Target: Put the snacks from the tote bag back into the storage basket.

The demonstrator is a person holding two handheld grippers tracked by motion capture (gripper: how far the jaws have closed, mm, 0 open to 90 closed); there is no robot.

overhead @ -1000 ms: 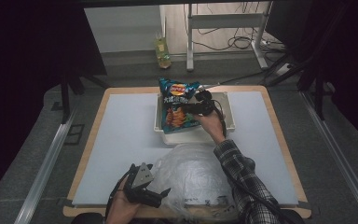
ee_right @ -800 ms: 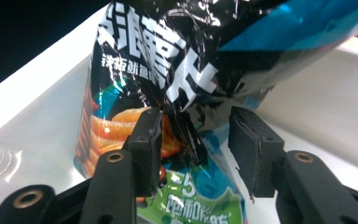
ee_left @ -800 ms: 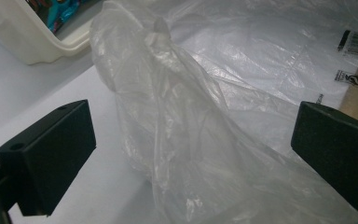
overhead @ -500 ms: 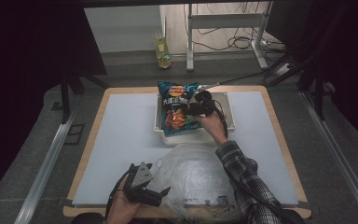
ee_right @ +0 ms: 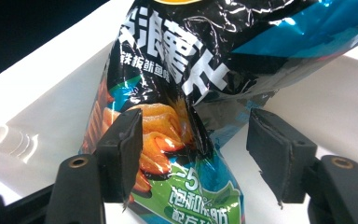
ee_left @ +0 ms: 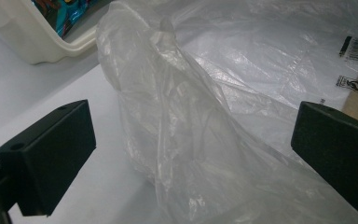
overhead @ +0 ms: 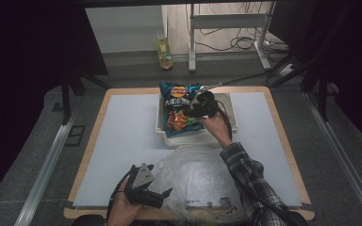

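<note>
A blue and black chip bag [overhead: 179,110] lies slanted in a white bin [overhead: 233,117] at the far middle of the table. My right gripper [overhead: 199,107] is at the bag's right side. In the right gripper view its jaws have just been opening; they stand apart around a crease of the chip bag [ee_right: 191,70], and the right pad is off the foil, so my right gripper [ee_right: 193,135] is open. Near the front edge my left gripper [overhead: 162,195] is open beside a clear plastic bag [overhead: 193,174]. A fold of the plastic bag [ee_left: 205,93] rises between its wide jaws, untouched.
The white table mat [overhead: 122,136] stretches left of the bin and the bags. A corner of the bin [ee_left: 28,37] shows beyond the plastic. A barcode label [ee_left: 356,49] lies under the plastic. A yellow bottle [overhead: 165,52] stands on the floor behind the table.
The right hand has barely shifted at the chip bag. The bag, the plastic bag and the left hand lie as before.
</note>
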